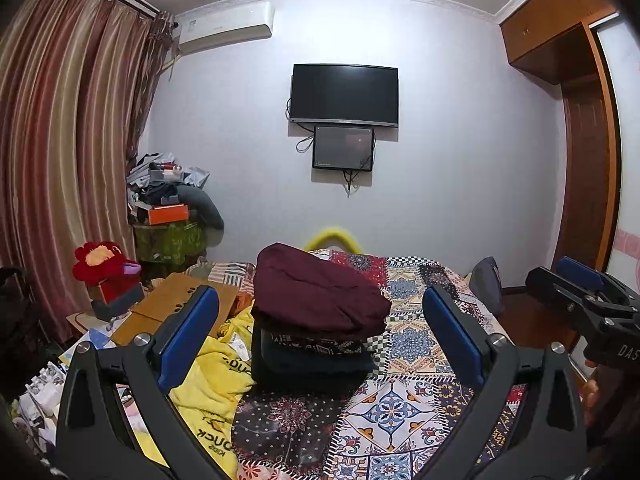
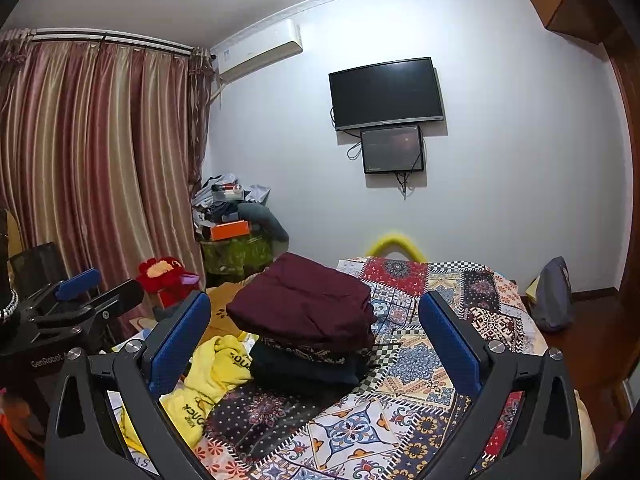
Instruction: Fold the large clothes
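Both claws wide open, empty: left gripper [image 1: 320, 344], right gripper [image 2: 316, 340]. Folded maroon garment [image 1: 320, 290] atop dark folded stack [image 1: 312, 364], frame ctr, on patchwork bedspread [image 1: 412, 344]. Yellow garment [image 1: 212, 376] crumpled lower left.

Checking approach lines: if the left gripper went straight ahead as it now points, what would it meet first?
Most likely the stack of folded clothes, topped by the maroon garment, centred between the open left gripper fingers. Height above the bed is unclear.
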`<state>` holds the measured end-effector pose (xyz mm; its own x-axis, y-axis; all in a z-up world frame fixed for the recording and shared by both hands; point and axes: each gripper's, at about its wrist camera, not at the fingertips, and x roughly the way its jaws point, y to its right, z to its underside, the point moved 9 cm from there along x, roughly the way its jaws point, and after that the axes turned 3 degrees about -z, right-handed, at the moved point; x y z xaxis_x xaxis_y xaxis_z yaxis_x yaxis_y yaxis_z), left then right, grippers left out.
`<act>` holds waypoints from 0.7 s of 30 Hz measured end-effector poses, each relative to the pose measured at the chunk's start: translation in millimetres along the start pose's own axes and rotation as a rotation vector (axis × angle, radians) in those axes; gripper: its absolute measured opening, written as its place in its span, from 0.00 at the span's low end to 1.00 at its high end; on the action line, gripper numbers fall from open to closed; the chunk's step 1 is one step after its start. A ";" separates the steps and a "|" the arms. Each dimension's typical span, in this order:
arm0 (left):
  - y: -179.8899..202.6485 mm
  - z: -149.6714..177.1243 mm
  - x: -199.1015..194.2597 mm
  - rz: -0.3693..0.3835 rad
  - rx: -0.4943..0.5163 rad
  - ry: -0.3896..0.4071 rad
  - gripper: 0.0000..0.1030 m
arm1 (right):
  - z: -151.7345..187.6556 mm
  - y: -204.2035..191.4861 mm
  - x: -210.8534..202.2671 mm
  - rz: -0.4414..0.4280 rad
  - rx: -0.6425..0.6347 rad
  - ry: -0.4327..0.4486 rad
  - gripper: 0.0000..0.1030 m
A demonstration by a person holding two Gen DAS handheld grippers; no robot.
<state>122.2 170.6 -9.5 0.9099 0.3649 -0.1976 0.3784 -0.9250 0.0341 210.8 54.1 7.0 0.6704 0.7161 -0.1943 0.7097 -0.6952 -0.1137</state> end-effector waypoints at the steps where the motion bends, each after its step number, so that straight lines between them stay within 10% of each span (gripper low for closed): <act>1: 0.3 0.1 0.0 0.001 -0.001 -0.001 0.99 | -0.4 0.3 -0.1 0.001 0.000 0.001 1.00; 21: 5.5 3.3 5.3 0.029 -0.011 -0.026 0.99 | 3.2 4.3 -0.3 0.002 0.020 -0.010 1.00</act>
<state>128.5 167.2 -13.6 0.9159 0.3348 -0.2215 0.3538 -0.9339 0.0509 212.9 50.7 3.5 0.6696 0.7139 -0.2048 0.7037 -0.6980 -0.1325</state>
